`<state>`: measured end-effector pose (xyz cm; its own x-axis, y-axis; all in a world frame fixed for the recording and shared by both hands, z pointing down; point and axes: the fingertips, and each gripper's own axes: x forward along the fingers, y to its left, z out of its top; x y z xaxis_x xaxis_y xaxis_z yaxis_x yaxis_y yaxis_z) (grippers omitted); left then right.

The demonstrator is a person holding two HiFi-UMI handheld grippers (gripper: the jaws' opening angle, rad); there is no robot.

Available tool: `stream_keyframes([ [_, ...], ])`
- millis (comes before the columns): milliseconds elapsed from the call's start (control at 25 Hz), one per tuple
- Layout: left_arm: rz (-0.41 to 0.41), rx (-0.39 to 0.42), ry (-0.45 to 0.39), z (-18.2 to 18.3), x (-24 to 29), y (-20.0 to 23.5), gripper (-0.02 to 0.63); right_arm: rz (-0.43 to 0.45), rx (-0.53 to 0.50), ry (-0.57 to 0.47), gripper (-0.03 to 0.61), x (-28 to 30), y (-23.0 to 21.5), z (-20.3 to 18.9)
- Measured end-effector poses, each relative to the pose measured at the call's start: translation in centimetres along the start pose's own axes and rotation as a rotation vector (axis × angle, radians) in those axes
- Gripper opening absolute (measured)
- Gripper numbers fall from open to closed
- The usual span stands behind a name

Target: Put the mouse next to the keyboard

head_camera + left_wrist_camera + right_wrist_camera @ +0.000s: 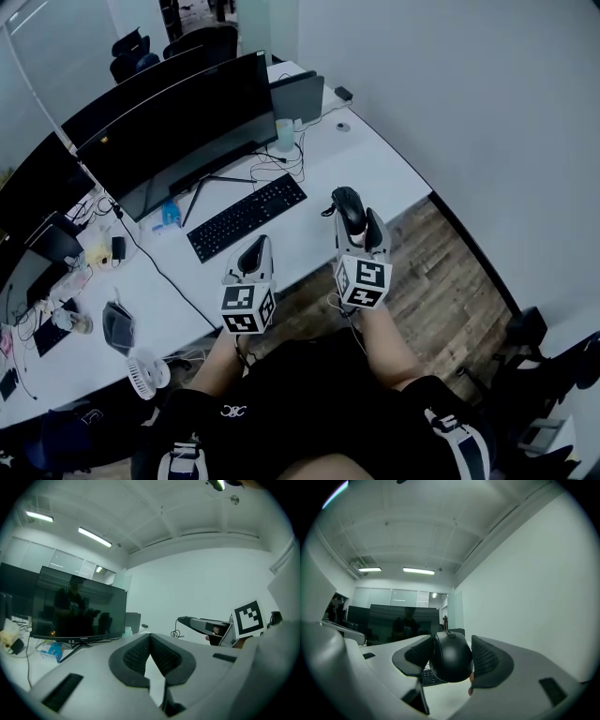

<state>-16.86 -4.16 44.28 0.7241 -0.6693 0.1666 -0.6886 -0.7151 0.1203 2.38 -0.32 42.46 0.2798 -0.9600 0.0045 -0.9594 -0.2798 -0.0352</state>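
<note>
A long white table [375, 159] carries a wide dark monitor [178, 127], and a black keyboard [246, 217] lies in front of the monitor's stand. The right gripper [356, 227] is held over the table's front edge, to the right of the keyboard. Its jaws stand wide and are closed on the sides of a black mouse [450, 656]. The mouse is up off the table, near the keyboard's right end but not touching it. The left gripper [253, 255] hovers at the table's front edge, below the keyboard in the head view. Its jaws meet at the tips and hold nothing.
</note>
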Motion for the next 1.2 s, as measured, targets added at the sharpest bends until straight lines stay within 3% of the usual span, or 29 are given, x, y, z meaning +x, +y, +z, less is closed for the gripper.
stream_keyframes([
  [280, 0.021, -0.014, 0.011, -0.8, 3.9, 1.4, 0.012, 0.009, -0.007, 0.005, 0.279, 4.6, -1.4, -0.9],
  [600, 0.078, -0.008, 0.018, -0.3, 12.5, 1.6, 0.012, 0.063, -0.006, 0.02, 0.278, 13.8, -5.4, -1.5],
  [880, 0.18, -0.043, 0.023, 1.5, 20.2, 2.7, 0.012, 0.155, -0.03, 0.075, 0.278, 23.0, -8.4, -2.5],
  [1200, 0.333, -0.085, 0.039, 2.0, 25.1, 4.9, 0.013, 0.281, -0.015, 0.116, 0.276, 31.9, -9.2, -3.6],
])
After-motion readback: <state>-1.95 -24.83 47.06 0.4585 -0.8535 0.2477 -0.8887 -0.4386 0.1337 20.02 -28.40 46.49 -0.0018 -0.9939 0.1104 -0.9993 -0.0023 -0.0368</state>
